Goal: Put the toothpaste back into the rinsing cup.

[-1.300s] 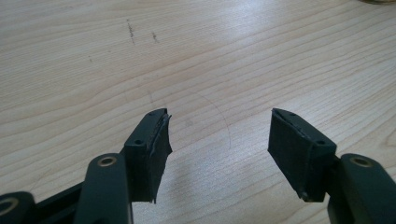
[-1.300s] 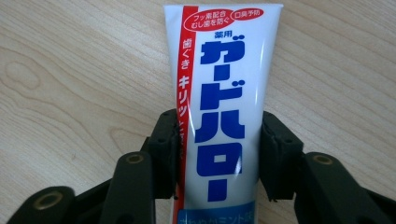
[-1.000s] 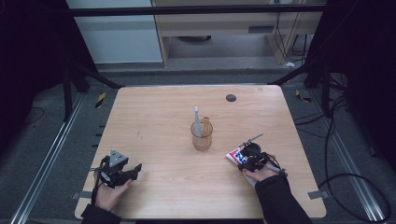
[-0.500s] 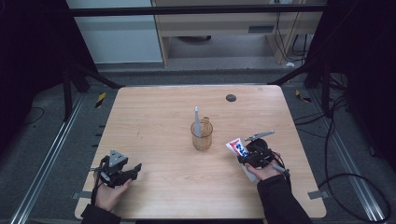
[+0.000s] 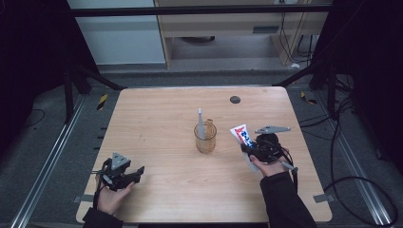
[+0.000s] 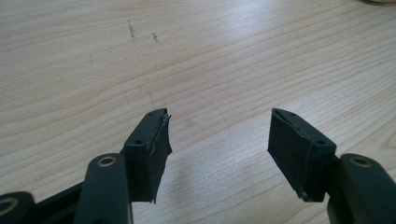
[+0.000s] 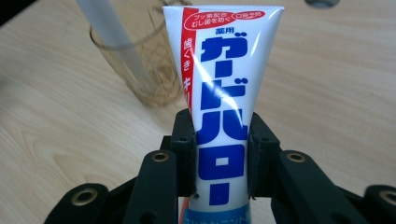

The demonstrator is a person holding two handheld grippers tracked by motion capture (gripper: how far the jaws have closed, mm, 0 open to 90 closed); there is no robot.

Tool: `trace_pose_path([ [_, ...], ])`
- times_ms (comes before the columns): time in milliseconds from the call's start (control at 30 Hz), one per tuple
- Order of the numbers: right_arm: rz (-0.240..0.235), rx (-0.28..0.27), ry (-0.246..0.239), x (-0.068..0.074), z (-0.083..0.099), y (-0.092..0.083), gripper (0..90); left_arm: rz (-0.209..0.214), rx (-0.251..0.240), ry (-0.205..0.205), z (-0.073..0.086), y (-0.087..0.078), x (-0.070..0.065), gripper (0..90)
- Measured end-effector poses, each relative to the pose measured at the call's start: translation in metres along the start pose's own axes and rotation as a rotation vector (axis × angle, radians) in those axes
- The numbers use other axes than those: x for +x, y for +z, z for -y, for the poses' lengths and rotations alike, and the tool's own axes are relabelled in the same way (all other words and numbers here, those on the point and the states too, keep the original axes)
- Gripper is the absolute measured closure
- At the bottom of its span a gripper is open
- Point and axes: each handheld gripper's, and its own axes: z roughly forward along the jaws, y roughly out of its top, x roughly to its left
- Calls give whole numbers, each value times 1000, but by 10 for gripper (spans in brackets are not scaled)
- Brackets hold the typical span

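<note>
right tool [image 7: 219, 154]: clamps toothpaste tube [image 7: 219, 93], jaws just closing | left tool [image 6: 219, 140]: wide, empty, over counter [image 6: 233, 56] | glass [image 5: 205, 137] beside tube

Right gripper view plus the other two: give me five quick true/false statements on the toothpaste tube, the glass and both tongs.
1. The right tongs clamp the white toothpaste tube with blue and red print. True.
2. The left tongs hold a toothbrush. False: their jaws stand apart with nothing between them, over bare wood.
3. The clear amber drinking glass lies on its side. False: it stands upright on the light wooden table.
4. A slim white stick-like item stands in the glass. True.
5. The tube is already inside the glass. False: it is held beside the glass, apart from it.
</note>
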Motion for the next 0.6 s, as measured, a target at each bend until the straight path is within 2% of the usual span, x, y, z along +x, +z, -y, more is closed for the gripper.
trace_pose_path([
  [200, 6, -118, 8, 6, -19, -2, 697, -1, -6, -5, 0, -1, 0, 374],
  [600, 18, -310, 56, 15, -37, 2, 699, 0, -8, -5, 0, 0, 0, 374],
])
